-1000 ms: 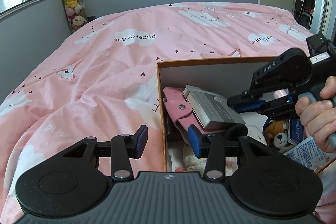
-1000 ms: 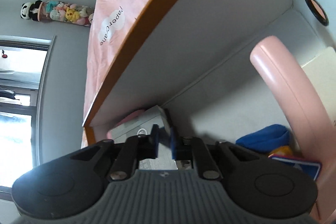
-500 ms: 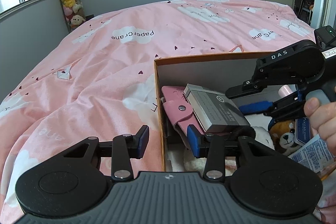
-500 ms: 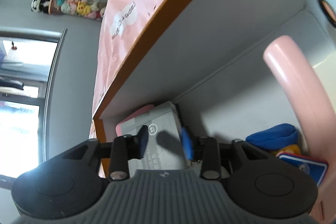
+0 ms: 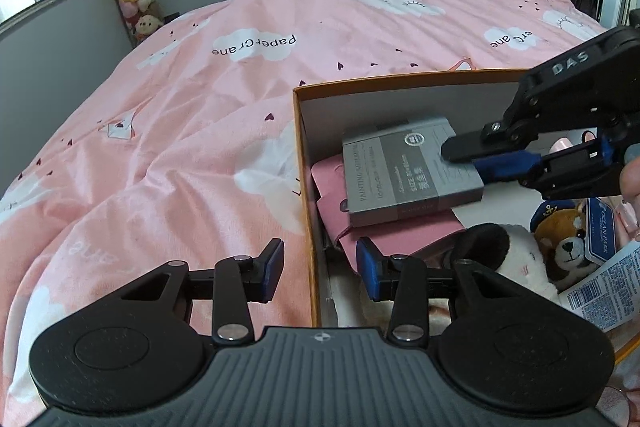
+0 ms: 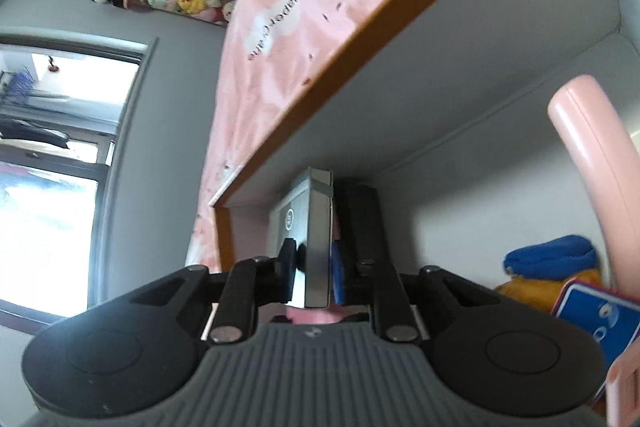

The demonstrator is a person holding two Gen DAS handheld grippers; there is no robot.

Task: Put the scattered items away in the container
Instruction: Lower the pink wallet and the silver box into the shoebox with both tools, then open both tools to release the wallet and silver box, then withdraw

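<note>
Right gripper [image 5: 466, 161] reaches into the box from three o'clock, and its jaws are closing on the grey notebook [image 5: 408, 167], one finger over the cover, the blue pad under the corner. In the right wrist view the notebook's edge [image 6: 316, 259] sits squarely between the two pads. The notebook is already inside the orange-rimmed box [image 5: 304, 155], tipped up on the pink case [image 5: 384, 227] beneath it. I judge this grip is there to shift it flatter or closer to the wall, making room.

Left gripper [image 5: 318, 269] hovers at six o'clock, jaws parted and straddling the box's near wall, one pad outside over the pink duvet [image 5: 180, 147], one inside. It grasps nothing. It looks ready to steady the box.

Towards four o'clock the plush toys [image 5: 560, 239] and a barcoded packet [image 5: 604, 287] crowd the floor, so space is tight.
</note>
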